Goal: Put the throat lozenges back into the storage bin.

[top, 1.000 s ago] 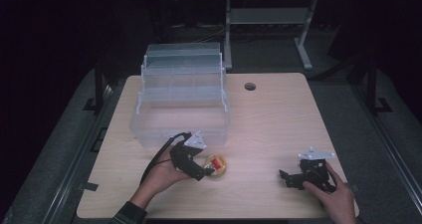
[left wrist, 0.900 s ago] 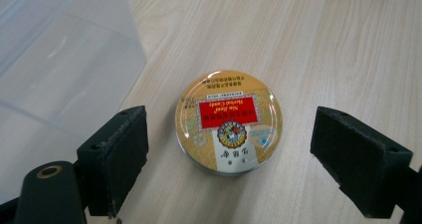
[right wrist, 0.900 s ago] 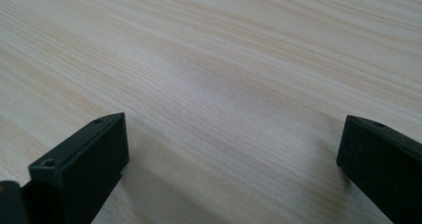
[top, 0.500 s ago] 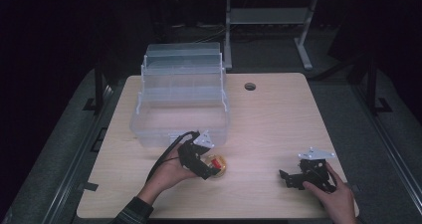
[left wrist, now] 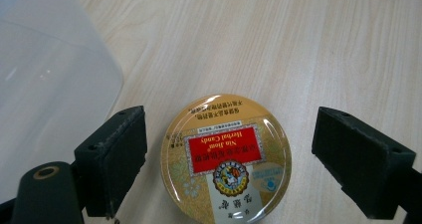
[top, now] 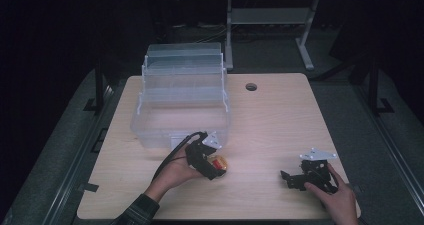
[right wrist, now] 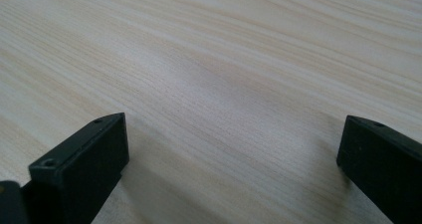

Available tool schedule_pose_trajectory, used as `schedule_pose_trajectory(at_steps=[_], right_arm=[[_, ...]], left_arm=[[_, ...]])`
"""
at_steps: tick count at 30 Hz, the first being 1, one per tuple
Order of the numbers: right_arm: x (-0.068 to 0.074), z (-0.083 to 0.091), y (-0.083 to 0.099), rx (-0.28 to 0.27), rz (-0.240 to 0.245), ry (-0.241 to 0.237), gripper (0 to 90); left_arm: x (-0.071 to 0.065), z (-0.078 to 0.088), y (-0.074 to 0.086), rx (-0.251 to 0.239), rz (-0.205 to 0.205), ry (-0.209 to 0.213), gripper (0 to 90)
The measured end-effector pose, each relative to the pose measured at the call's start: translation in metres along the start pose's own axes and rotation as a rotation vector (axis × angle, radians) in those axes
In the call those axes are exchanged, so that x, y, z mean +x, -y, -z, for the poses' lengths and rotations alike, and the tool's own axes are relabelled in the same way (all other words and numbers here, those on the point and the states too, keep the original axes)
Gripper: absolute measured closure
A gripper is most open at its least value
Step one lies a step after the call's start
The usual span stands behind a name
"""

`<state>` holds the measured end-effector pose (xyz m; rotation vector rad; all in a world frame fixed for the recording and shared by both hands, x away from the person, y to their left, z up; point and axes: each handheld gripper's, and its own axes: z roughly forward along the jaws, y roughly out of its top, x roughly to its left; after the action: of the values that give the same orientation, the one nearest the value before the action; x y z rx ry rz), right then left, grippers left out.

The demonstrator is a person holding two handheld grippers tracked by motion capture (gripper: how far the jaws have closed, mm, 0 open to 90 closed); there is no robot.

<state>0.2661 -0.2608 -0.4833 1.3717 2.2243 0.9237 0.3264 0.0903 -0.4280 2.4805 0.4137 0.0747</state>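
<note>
Candy tin (left wrist: 226, 157): light, rigid, slippery lid. Left gripper (left wrist: 226, 164) jaws released astride it; grasp the rim sides.

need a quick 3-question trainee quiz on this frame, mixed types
1. True or false: the left gripper has its fingers closed tight on the candy tin.
2. What lies between the right gripper fingers? A) a tin B) bare table C) a lid
3. Fill in: the clear plastic box sits on the table just ____ the tin, seen from the person's side.

Key: 1 false, gaps show on both sides. 2 B. 3 behind.
</note>
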Motion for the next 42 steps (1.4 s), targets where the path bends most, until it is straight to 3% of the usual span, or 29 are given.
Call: schedule_pose_trajectory(at_steps=[4, 9, 22, 31, 42], right_arm=[[0.000, 0.000, 0.000, 0.000, 0.000, 0.000, 0.0], [0.000, 0.000, 0.000, 0.000, 0.000, 0.000, 0.0], [0.000, 0.000, 0.000, 0.000, 0.000, 0.000, 0.0], [0.000, 0.000, 0.000, 0.000, 0.000, 0.000, 0.0], [0.000, 0.000, 0.000, 0.000, 0.000, 0.000, 0.0]], left_arm=[[0.000, -0.004, -0.001, 0.010, 0.003, -0.003, 13.3], [0.002, -0.009, -0.001, 0.055, -0.022, 0.001, 13.1], [0.002, -0.021, 0.001, 0.126, -0.015, 0.002, 13.0], [0.001, -0.025, 0.001, 0.141, -0.007, -0.002, 13.4], [0.001, -0.026, 0.001, 0.157, -0.024, -0.006, 16.2]])
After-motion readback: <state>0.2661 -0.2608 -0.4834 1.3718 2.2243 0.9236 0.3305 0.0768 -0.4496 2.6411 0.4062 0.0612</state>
